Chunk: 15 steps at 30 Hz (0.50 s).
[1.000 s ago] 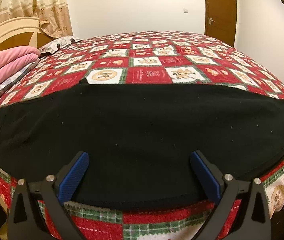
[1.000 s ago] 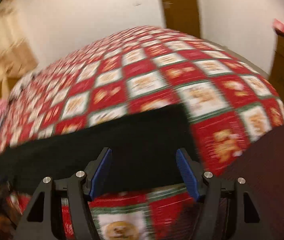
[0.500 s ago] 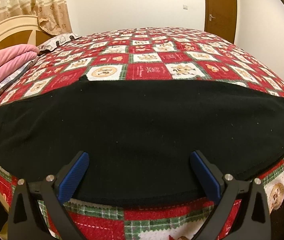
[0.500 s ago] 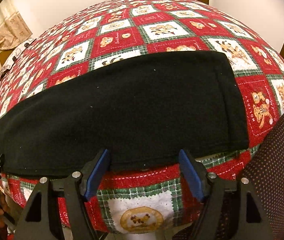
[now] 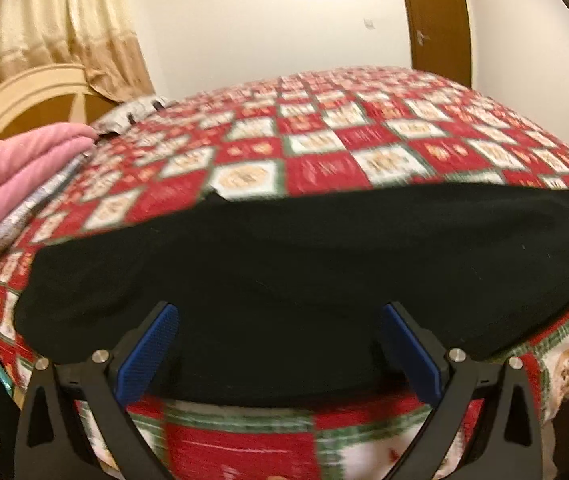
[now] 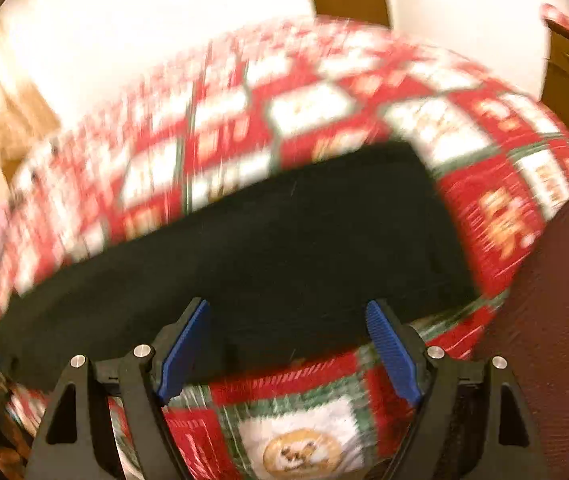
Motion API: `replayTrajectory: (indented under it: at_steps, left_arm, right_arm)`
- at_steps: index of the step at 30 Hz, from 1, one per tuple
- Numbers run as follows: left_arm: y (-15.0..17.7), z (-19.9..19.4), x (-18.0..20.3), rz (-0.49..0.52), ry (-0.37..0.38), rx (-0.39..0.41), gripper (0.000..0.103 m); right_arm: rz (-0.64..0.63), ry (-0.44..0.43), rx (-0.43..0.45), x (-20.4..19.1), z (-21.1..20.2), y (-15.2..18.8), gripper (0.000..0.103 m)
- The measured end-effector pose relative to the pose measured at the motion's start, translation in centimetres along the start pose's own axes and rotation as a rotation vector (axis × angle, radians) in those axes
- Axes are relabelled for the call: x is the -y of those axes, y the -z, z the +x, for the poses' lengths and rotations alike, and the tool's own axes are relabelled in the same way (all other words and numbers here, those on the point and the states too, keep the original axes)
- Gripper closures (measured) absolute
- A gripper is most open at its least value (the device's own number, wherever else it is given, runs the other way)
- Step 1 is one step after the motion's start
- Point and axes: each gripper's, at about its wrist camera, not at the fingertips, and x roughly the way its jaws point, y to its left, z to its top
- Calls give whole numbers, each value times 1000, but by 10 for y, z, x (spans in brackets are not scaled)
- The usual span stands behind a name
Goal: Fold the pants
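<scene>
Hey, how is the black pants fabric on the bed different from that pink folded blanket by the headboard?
The black pants lie spread in one long, flat strip across the near edge of the checked bedspread; the pink folded blanket is stacked in thick, rounded layers at the far left. The pants are dark and plain, while the blanket is pale and puffy. Both rest on the bed, and no claw touches either.

A home bedroom: quilted bed [image 5: 364,152], headboard [image 5: 24,92], curtains [image 5: 64,20] and wooden door [image 5: 436,16].
</scene>
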Motion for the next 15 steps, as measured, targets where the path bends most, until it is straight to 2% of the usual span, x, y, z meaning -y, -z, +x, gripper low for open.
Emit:
replayTrajectory:
  at_steps: [2,3,6,8,12,15]
  left_arm:
    - [-1,5,-10,-33,-16,-8,0]
    - [-1,10,-14,-52,-19,-24,0]
    - [4,23,-19,-98,-16,-80,0]
    - [6,25,-17,-105,-5,-90,0]
    - [3,16,-5,-67,5,-54,0]
    - [-1,7,7,-36,45,-31,0]
  right_arm:
    - [90,2,87,26,-21,-15,22]
    - [115,4,94,35,-24,-20,22]
    - [199,21,77,69,-24,-34,22]
    - [234,21,67,86,-22,-36,22]
    - [228,23,48,95,-15,-36,22]
    - [228,32,14,96,-3,-40,22]
